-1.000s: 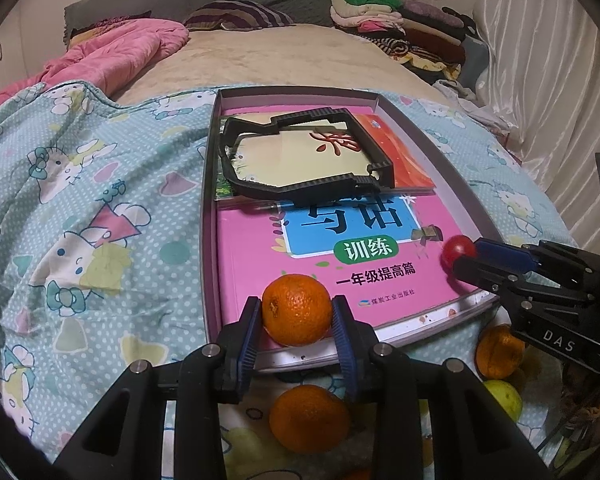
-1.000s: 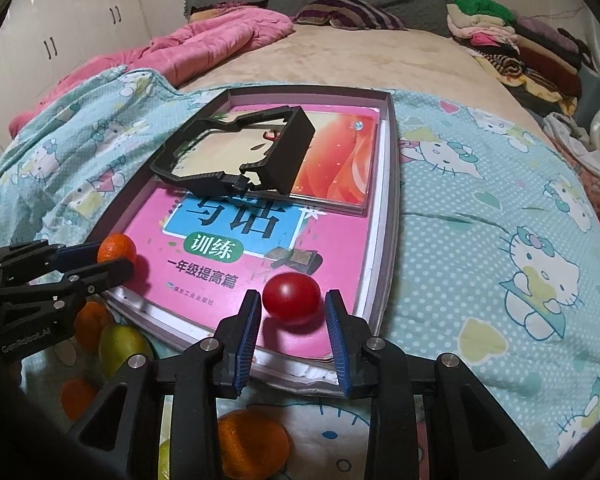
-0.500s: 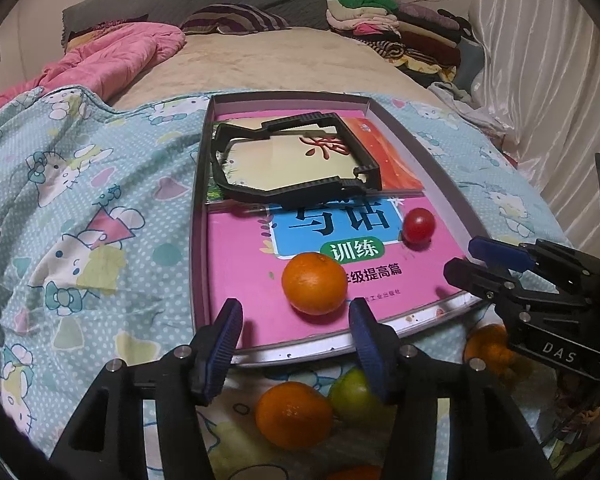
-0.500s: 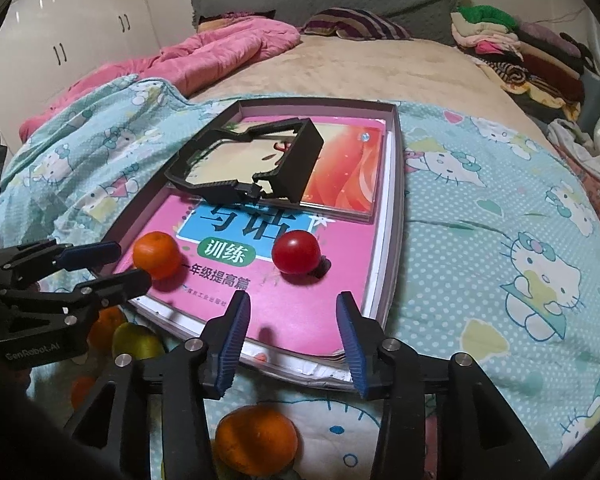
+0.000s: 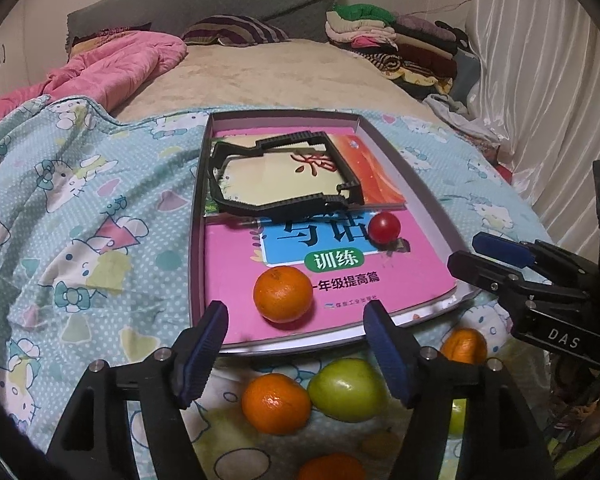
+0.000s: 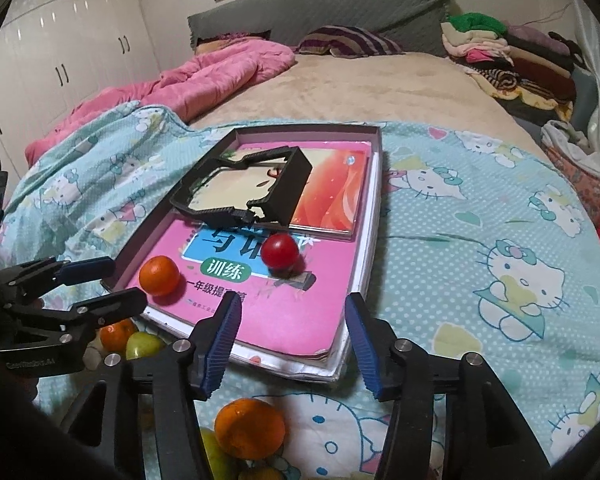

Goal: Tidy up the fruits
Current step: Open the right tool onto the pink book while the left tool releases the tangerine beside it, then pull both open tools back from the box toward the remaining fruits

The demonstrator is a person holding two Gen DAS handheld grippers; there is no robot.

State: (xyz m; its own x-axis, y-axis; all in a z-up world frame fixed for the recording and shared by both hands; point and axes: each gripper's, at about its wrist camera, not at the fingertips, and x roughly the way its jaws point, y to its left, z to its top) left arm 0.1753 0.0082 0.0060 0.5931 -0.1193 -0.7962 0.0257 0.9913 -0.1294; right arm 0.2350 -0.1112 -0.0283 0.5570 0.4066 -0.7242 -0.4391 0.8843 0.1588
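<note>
With 1 round orange tangerine [image 5: 283, 294] and 1 small red tomato [image 5: 385, 227] lying on the pink book in the shallow tray [image 5: 428, 204], both the left gripper [image 5: 296, 342] and right gripper [image 6: 292, 334] are opening empty, so the next move is probably reaching for the loose fruit [image 5: 347, 390] on the bed.

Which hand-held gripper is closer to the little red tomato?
Right. The right hand-held gripper faces the tomato; the left hand-held gripper sits behind the orange, farther off.

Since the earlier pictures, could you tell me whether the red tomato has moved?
Yes. The red tomato has rolled away from the right gripper, up the pink book toward the black frame, and now lies just below it.
</note>
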